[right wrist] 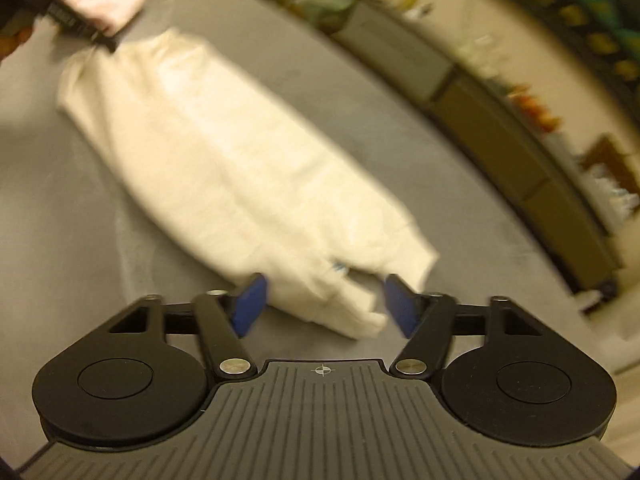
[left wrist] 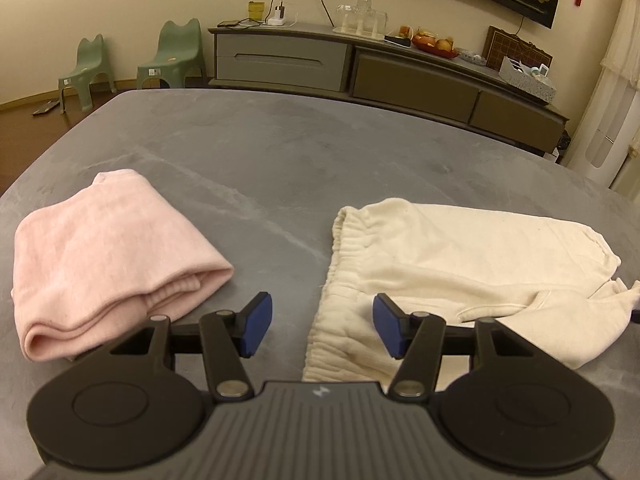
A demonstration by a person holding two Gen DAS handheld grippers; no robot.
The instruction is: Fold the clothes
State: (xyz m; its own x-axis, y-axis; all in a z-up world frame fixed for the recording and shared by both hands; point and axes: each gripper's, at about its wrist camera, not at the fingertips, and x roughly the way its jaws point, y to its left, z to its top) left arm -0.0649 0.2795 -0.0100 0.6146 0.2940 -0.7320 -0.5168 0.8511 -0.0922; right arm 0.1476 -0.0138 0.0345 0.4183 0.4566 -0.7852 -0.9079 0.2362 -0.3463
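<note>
I hold my left gripper (left wrist: pixel 322 330) spread wide at the waistband of the cream trousers (left wrist: pixel 460 264), which lie flat on the grey table (left wrist: pixel 280 152). My right gripper (right wrist: pixel 324 306), also wide, brackets the cuffs, ready to fold. The pink garment (left wrist: pixel 108 256) sits folded on the left, out of the way.

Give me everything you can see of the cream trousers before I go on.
The cream trousers look like soft fleecy knit, with a gathered elastic waistband at their left end. They lie flat on the grey table, legs together, apparently folded lengthwise, stretching right to the cuffs. The folded pink garment lies apart to the left. The left hand-held gripper is open by the waistband, the right hand-held gripper open around the cuffs; neither grips. The right view is blurred.
</note>
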